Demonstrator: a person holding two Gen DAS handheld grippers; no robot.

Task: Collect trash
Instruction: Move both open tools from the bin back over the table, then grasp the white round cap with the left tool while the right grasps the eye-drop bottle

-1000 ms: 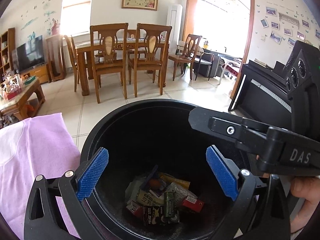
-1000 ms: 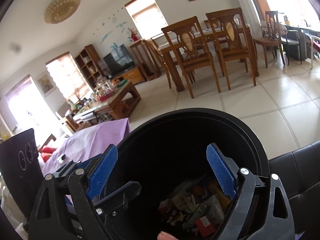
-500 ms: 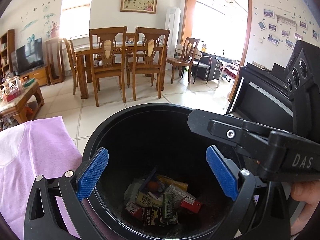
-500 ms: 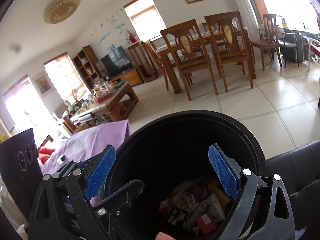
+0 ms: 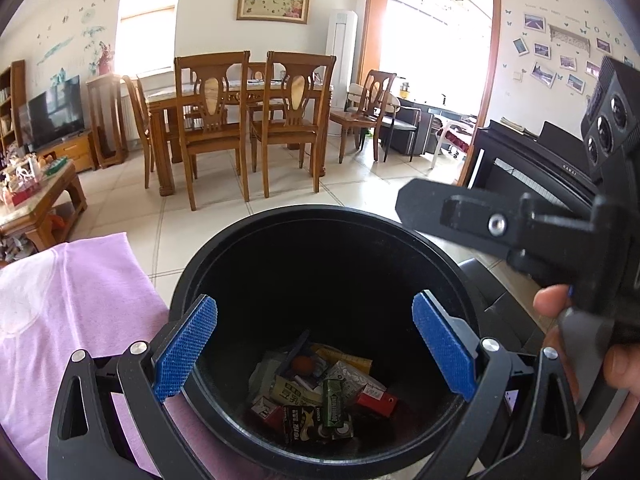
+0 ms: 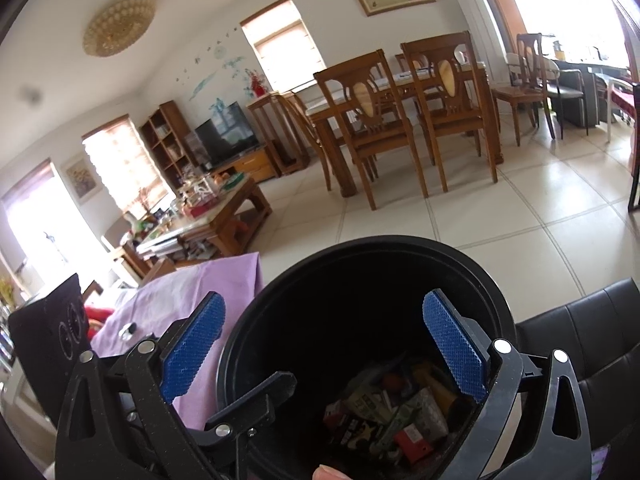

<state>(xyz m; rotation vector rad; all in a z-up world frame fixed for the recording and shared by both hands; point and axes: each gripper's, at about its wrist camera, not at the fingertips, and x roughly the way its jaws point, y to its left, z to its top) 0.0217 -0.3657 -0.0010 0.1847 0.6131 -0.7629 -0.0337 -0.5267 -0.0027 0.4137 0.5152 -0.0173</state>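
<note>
Drop step over black bin: right gripper jaws just opening wide, nothing between; left gripper likewise released, empty. Wrappers lying at the bottom. Next, probably: fetch further trash.

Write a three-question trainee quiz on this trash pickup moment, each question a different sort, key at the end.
1. True or false: the right gripper is clamped on a wrapper.
2. Multiple choice: where does the collected trash lie? A) on the purple cloth B) at the bottom of the black bin C) on the tiled floor
3. Fill in: the long green pack in the pile lies among wrappers, inside the ____.

Key:
1. False. Its jaws stand wide with nothing between the pads, having just been opening.
2. B
3. bin
</note>
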